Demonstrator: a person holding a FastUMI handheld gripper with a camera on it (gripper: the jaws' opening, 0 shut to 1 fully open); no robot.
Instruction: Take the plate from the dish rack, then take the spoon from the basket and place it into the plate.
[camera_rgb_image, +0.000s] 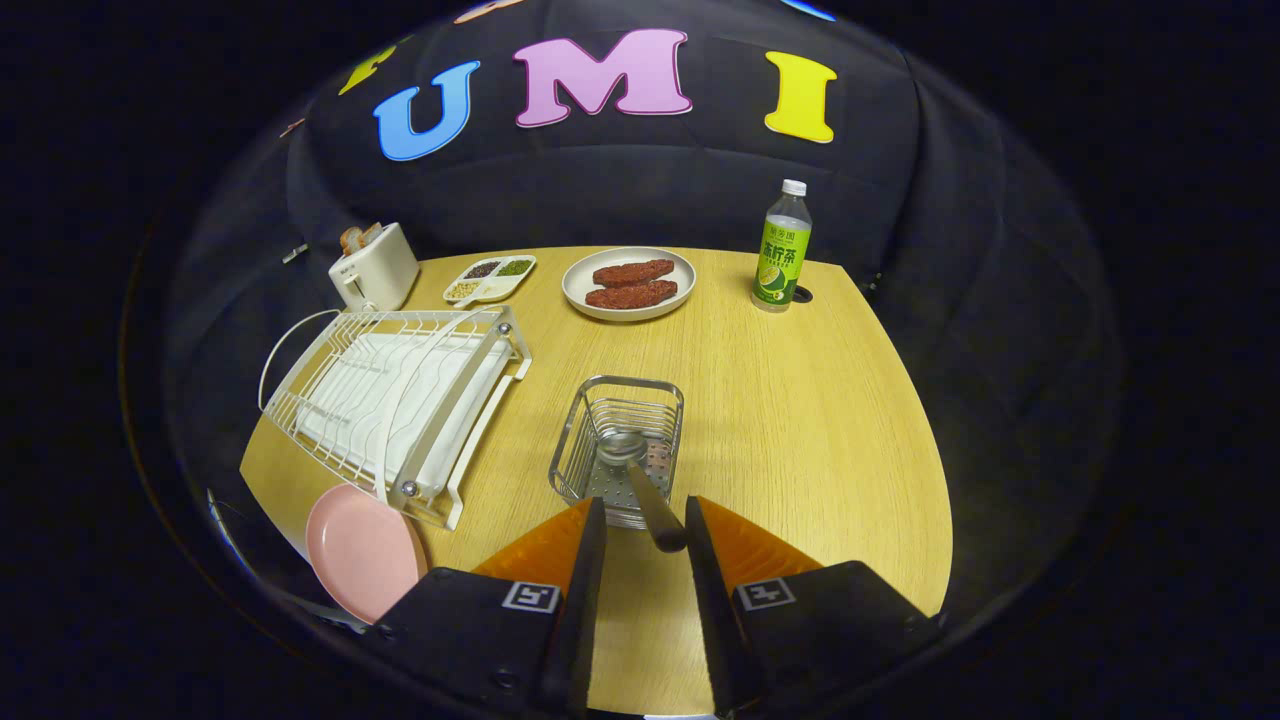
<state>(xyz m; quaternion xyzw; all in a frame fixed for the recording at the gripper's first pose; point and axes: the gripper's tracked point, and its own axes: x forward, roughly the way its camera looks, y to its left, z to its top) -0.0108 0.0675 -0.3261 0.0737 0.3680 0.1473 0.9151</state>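
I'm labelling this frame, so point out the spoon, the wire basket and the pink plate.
spoon (622, 447): gripper view, on its bowl inside the basket.
wire basket (572, 444): gripper view, on its left wall.
pink plate (362, 549): gripper view, on its face, beside the dish rack.

A: Table (800, 420) looks like pale wood grain, matt. Basket (622, 440) just ahead of the fingers = shiny metal wire w/ a perforated metal floor.
B: Spoon (640, 480) in it, polished metal bowl, darker smooth handle. Dish rack (395, 400) at 10 o'clock from basket: white coated wire, chrome-like knobs.
A: Plate (360, 550), pink, smooth plastic-looking, slight sheen. Bottle (782, 250) at 1 o'clock: clear plastic, glossy label.
B: Wall (650, 190): black cloth, matt.
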